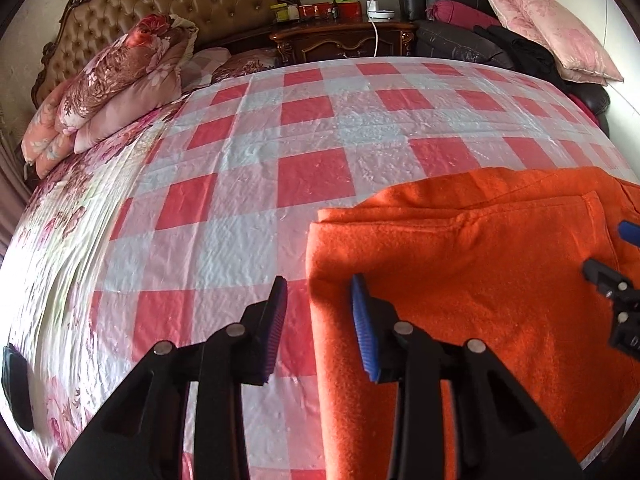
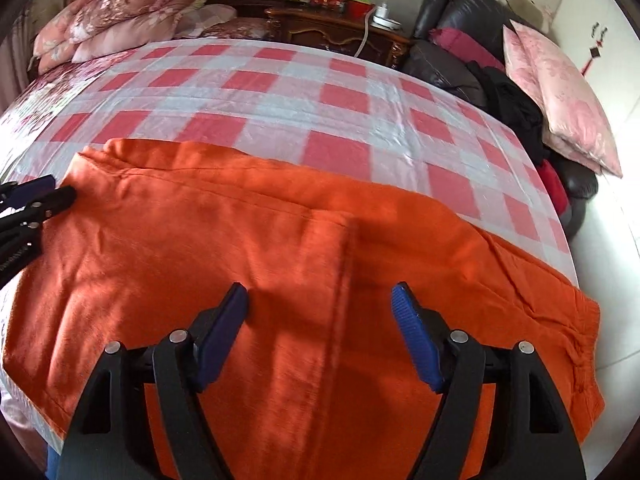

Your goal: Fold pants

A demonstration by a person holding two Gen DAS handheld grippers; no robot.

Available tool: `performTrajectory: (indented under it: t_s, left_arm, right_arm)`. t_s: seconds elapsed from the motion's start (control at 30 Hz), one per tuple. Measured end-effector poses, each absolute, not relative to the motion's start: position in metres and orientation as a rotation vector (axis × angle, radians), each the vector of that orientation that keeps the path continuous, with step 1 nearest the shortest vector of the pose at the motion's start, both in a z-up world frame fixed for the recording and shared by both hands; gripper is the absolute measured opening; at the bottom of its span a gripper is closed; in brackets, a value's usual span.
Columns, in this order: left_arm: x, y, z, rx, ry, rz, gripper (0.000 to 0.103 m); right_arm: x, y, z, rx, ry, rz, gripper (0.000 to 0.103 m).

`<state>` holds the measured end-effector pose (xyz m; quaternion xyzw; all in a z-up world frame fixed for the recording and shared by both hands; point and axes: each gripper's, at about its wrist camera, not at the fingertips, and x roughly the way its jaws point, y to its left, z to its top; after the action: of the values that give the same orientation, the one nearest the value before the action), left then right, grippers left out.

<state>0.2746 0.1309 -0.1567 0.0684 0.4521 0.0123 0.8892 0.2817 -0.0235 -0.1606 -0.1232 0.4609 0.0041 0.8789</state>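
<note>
Orange pants (image 1: 472,272) lie folded flat on the red-and-white checked bed cover (image 1: 256,152), near its front edge. In the right wrist view the pants (image 2: 248,240) show a folded layer on the left and the waistband at the right. My left gripper (image 1: 320,304) is open and empty, straddling the pants' left folded edge just above it. My right gripper (image 2: 320,308) is open and empty over the middle of the pants, above the edge of the upper layer. Each gripper shows at the edge of the other's view: the right one (image 1: 616,264), the left one (image 2: 44,196).
Folded floral quilts (image 1: 108,80) sit at the bed's far left by a tufted headboard (image 1: 180,0). A dark wooden nightstand (image 1: 340,40) with jars stands behind. A black leather sofa (image 2: 460,52) with pink pillows (image 2: 560,92) and dark clothes stands at the right.
</note>
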Motion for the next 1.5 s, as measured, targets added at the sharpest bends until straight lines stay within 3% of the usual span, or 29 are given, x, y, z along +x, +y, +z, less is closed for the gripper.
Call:
performTrajectory:
  t_s: [0.17, 0.33, 0.6, 0.9, 0.93, 1.0, 1.07, 1.5]
  left_arm:
    - [0.255, 0.169, -0.158, 0.054, 0.999, 0.114, 0.035]
    - [0.195, 0.224, -0.15, -0.337, 1.01, -0.05, 0.033]
    - [0.149, 0.216, -0.172, -0.612, 1.084, -0.244, 0.032]
    - [0.144, 0.209, -0.171, -0.643, 1.098, -0.238, 0.033]
    - [0.144, 0.21, -0.172, -0.647, 1.101, -0.237, 0.03]
    - [0.145, 0.21, -0.173, -0.648, 1.119, -0.244, 0.013]
    - [0.143, 0.208, -0.169, -0.634, 1.097, -0.246, 0.01]
    - [0.121, 0.127, -0.091, -0.169, 0.911, -0.204, 0.007]
  right_arm:
    - [0.276, -0.038, -0.16, -0.297, 0.962, -0.046, 0.074]
    - [0.267, -0.043, -0.152, -0.398, 0.943, -0.147, 0.075]
    - [0.249, -0.057, -0.128, -0.202, 0.97, -0.011, 0.075]
    - [0.253, -0.027, -0.118, -0.076, 1.034, 0.194, 0.075]
    - [0.255, -0.02, -0.118, -0.066, 1.049, 0.23, 0.075]
    - [0.257, -0.009, -0.118, -0.058, 1.071, 0.271, 0.075]
    - [0.262, 0.008, -0.116, -0.052, 1.103, 0.335, 0.075]
    - [0.302, 0.133, -0.103, -0.241, 1.261, 0.517, 0.076]
